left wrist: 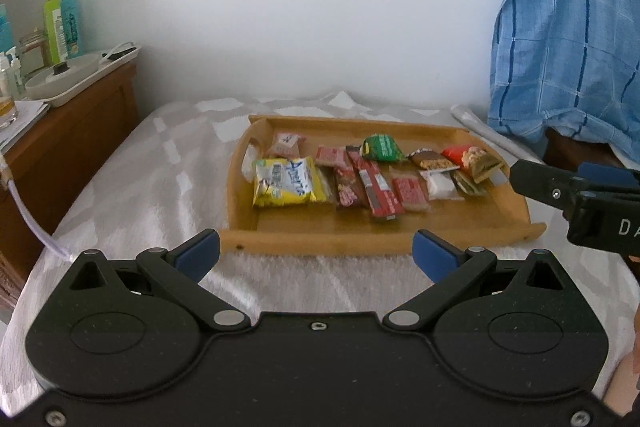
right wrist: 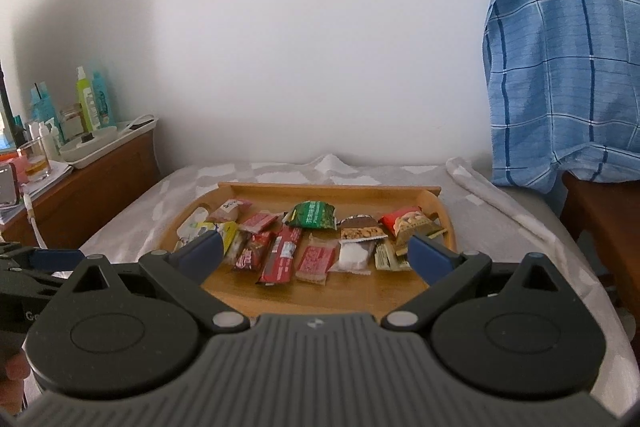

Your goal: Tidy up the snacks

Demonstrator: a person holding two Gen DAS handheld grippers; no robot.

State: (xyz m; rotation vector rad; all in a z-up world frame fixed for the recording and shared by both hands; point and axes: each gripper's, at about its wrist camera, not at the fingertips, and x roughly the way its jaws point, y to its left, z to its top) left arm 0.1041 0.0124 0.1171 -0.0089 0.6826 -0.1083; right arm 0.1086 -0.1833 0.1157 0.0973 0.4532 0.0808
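A wooden tray point(left wrist: 440, 223) point(right wrist: 360, 295) lies on a grey-white blanket and holds several wrapped snacks: a yellow packet point(left wrist: 286, 183) at the left, red bars point(left wrist: 378, 193) point(right wrist: 282, 255) in the middle, a green packet point(left wrist: 380, 147) point(right wrist: 314, 215) at the back, and a white sachet point(left wrist: 440, 185) point(right wrist: 354, 255). My left gripper point(left wrist: 318, 253) is open and empty, just short of the tray's near rim. My right gripper point(right wrist: 316, 253) is open and empty above the tray's near half; it also shows at the right of the left wrist view point(left wrist: 580, 193).
A wooden side cabinet point(left wrist: 68, 147) point(right wrist: 92, 187) at the left carries bottles, a glass and a white tray. A blue checked cloth point(left wrist: 568, 39) point(right wrist: 568, 59) hangs at the right. The white wall is behind the bed.
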